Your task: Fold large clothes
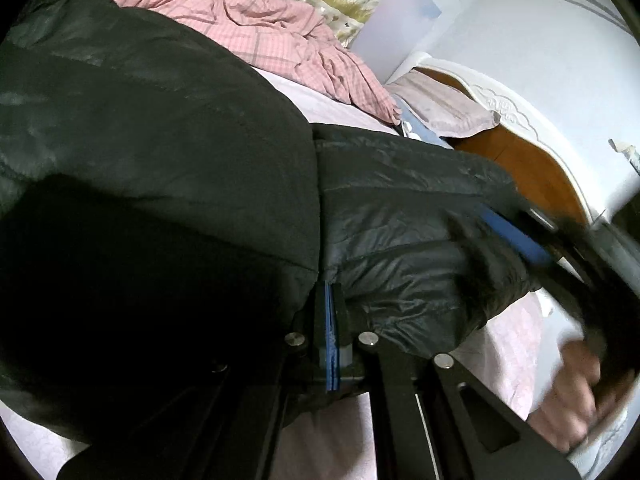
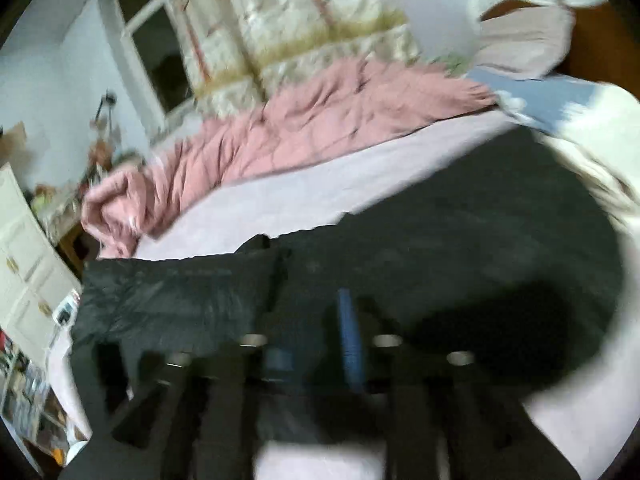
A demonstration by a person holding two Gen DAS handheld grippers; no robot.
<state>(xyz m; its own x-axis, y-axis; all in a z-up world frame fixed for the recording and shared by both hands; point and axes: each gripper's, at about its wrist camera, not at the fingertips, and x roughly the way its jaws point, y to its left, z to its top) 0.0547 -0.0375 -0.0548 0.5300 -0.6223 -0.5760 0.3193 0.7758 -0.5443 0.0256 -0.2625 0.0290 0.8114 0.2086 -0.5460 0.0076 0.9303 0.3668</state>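
The black down jacket [image 1: 168,168] lies spread on the bed [image 2: 304,196], directly ahead of and beneath both sets of jaws.

1. Left gripper [image 1: 331,308]: the jaws stand together, clamped on a seam or edge of the jacket, with padded fabric bulging to both sides of them. A large dark fold hangs to the left of the jaws and hides what lies under it.
2. Right gripper [image 2: 316,332]: the right wrist view is blurred. One blue pad is visible just right of centre and a second to its left with a gap between, so the jaws appear apart, above jacket fabric. Judgement only.
3. In the left wrist view, the right gripper and the right hand [image 1: 572,392] appear well to the right of the left jaws, over the far part of the jacket.

Recommended procedure for the fold in hand:
- Keep the left clamp firm; slick quilted fabric is likely to slip.
- Grasp a matching edge with the right jaws before lifting.
- Move both edges level, so the fold line stays straight.
- Keep the jacket apart from the pink quilt [image 2: 304,120] beyond the jaws.
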